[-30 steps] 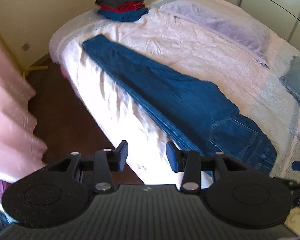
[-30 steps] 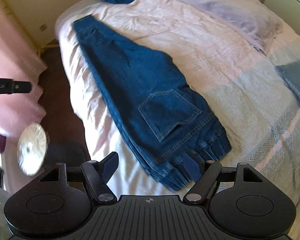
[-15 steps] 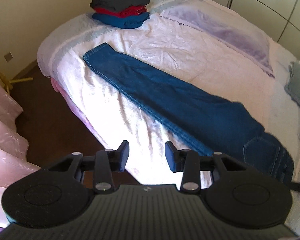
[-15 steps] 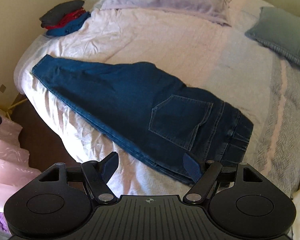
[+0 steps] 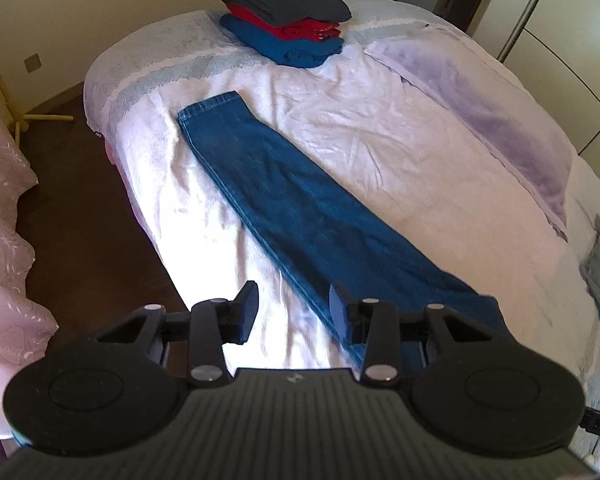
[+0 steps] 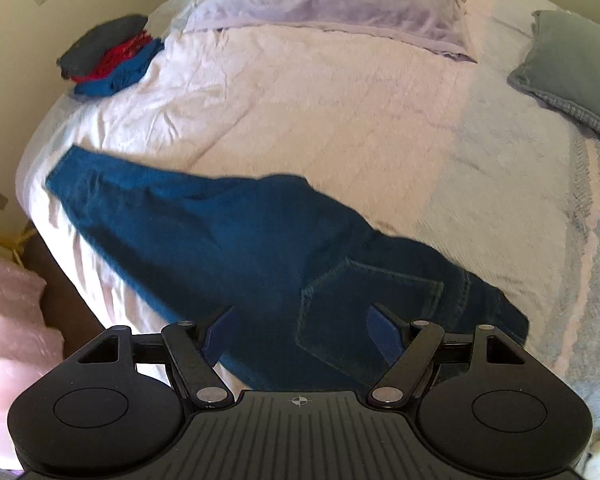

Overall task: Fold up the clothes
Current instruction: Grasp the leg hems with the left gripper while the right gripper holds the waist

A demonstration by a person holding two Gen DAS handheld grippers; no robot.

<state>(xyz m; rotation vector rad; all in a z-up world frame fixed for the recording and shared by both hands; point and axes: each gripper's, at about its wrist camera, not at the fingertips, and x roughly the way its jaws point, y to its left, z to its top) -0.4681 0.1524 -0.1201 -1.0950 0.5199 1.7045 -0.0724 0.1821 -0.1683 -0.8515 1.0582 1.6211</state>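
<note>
A pair of blue jeans (image 5: 300,208) lies flat on the bed, folded lengthwise, its leg hem toward the far corner. In the right wrist view the jeans (image 6: 240,240) run from the left edge of the bed to the waist and back pocket under my gripper. My left gripper (image 5: 294,312) is open and empty, above the near edge of the jeans' leg. My right gripper (image 6: 302,332) is open wide and empty, above the back pocket near the waist.
A stack of folded clothes (image 5: 284,20), dark grey, red and blue, sits at the far corner of the bed (image 5: 400,128). A lilac pillow (image 6: 332,4) and a grey pillow (image 6: 572,68) lie at the head. Dark floor (image 5: 72,184) and pink curtain (image 5: 4,280) are left.
Both grippers have swung toward the bed. The left view now looks along the leg toward the hem. The right view has come closer to the waist. The jeans lie as before.
</note>
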